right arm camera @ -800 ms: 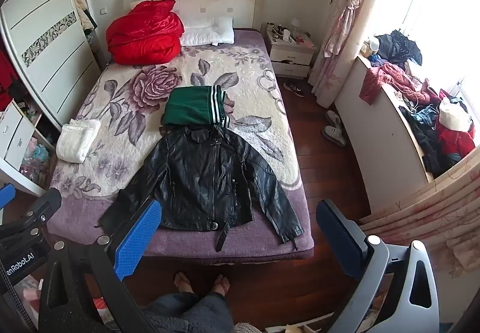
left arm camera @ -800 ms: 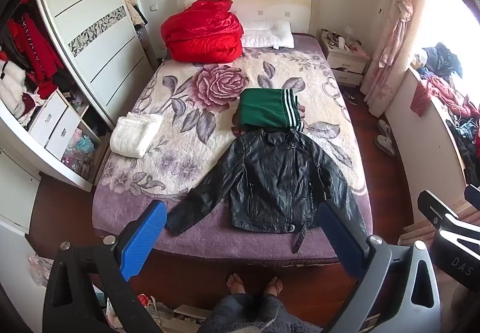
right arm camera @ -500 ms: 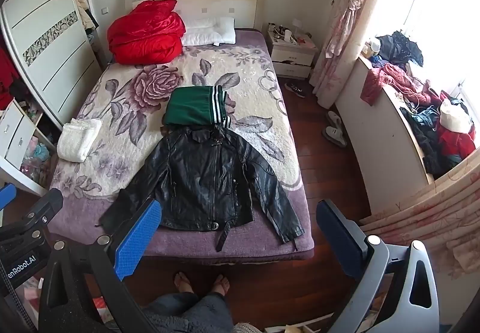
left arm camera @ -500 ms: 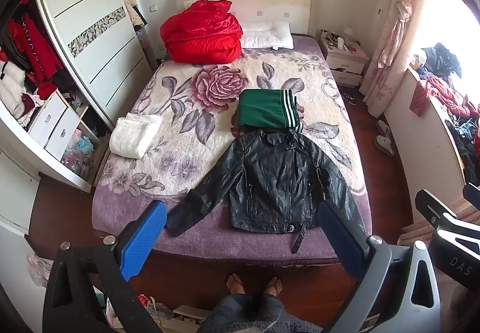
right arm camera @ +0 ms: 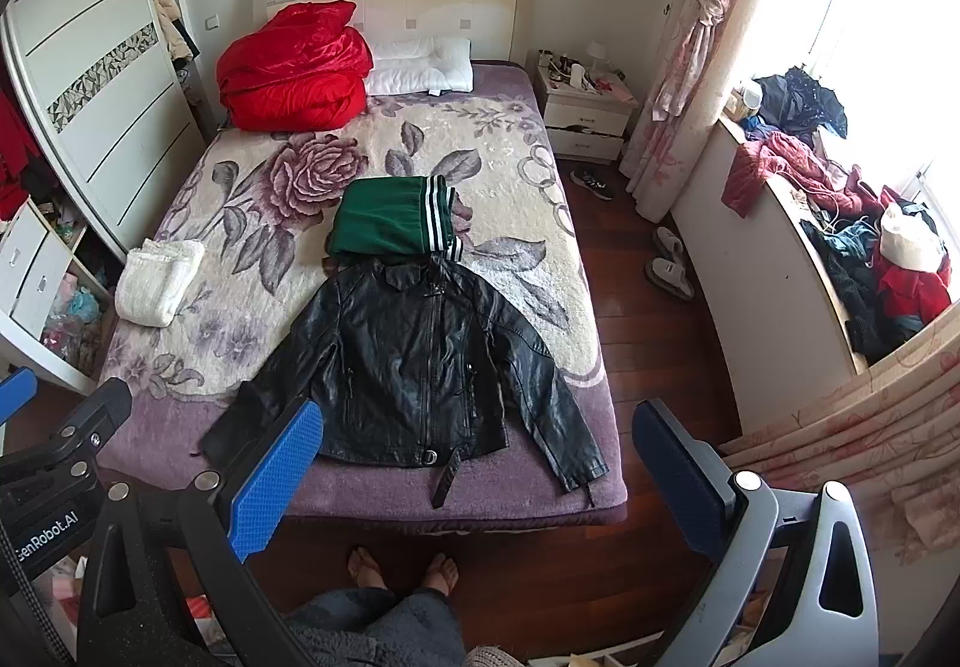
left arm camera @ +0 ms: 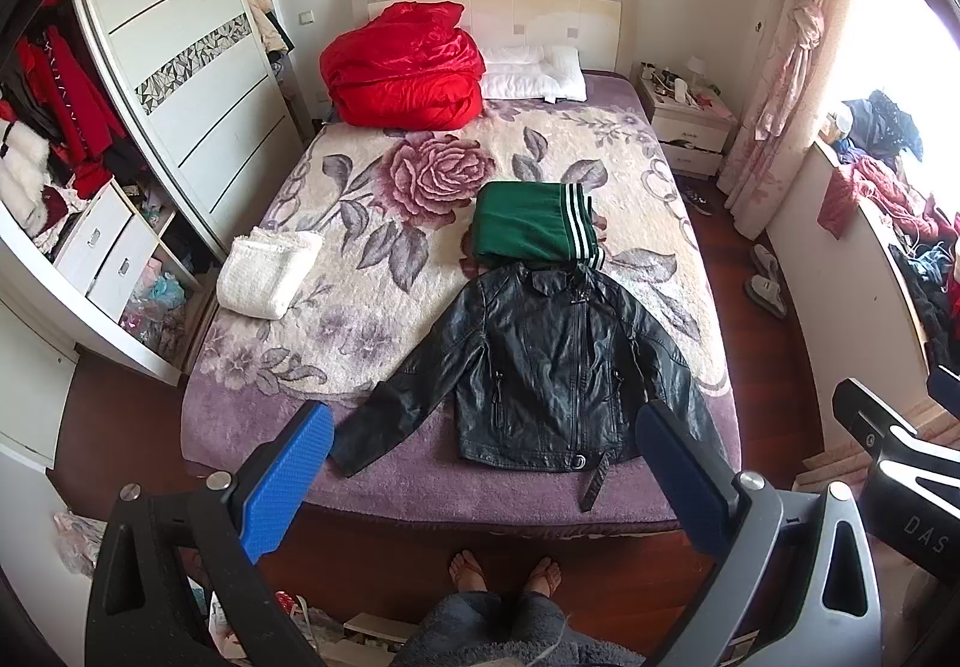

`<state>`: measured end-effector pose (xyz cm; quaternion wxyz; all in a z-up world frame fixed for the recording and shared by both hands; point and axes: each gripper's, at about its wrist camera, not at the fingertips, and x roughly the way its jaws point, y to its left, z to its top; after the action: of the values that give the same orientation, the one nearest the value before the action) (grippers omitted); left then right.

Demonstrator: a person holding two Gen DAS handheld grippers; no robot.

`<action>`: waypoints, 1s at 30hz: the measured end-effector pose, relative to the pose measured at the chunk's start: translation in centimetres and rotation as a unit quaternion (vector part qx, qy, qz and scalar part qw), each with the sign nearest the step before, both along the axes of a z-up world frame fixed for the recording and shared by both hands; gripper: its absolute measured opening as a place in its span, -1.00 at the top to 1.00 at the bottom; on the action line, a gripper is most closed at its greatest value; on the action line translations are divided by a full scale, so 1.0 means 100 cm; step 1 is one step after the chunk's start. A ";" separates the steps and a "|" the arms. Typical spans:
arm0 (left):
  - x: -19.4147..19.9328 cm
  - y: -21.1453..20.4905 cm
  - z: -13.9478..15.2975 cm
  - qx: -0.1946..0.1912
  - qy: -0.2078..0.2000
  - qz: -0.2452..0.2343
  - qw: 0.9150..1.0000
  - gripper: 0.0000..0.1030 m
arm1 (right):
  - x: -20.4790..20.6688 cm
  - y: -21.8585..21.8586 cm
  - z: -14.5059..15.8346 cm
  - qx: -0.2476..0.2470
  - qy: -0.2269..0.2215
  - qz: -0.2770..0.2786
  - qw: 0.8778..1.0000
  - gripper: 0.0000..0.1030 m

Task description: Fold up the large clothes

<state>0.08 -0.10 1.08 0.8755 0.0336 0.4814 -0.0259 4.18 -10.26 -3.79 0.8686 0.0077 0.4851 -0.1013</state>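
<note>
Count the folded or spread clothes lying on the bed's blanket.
3: black leather jacket spread flat at the foot; folded green garment just beyond its collar; folded white knit near the wardrobe-side edge. More may hide beneath.

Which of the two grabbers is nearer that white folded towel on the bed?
Left. The left gripper hangs over the bed's foot on the white towel's side; the right gripper is held farther toward the window side.

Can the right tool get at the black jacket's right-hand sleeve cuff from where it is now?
Probably yes. The right tool hangs open above the bed's foot, and the black jacket lies flat with that sleeve cuff uncovered near the bed edge.
</note>
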 end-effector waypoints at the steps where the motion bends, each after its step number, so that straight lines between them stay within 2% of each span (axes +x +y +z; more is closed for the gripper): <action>1: 0.000 0.001 0.000 -0.001 0.001 0.000 1.000 -1.00 | -0.001 -0.001 -0.001 -0.001 0.000 0.001 1.000 -1.00; 7: 0.012 -0.002 0.005 -0.003 0.001 0.001 1.000 -1.00 | -0.002 -0.003 -0.002 -0.001 0.000 0.001 1.000 -1.00; 30: 0.012 -0.004 0.006 -0.010 -0.004 0.002 1.000 -1.00 | 0.005 -0.002 0.010 -0.001 -0.003 0.001 1.000 -1.00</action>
<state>1.27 -0.51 1.68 0.8780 0.0234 0.4772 -0.0288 4.64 -10.49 -2.81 0.8701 0.0066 0.4823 -0.1010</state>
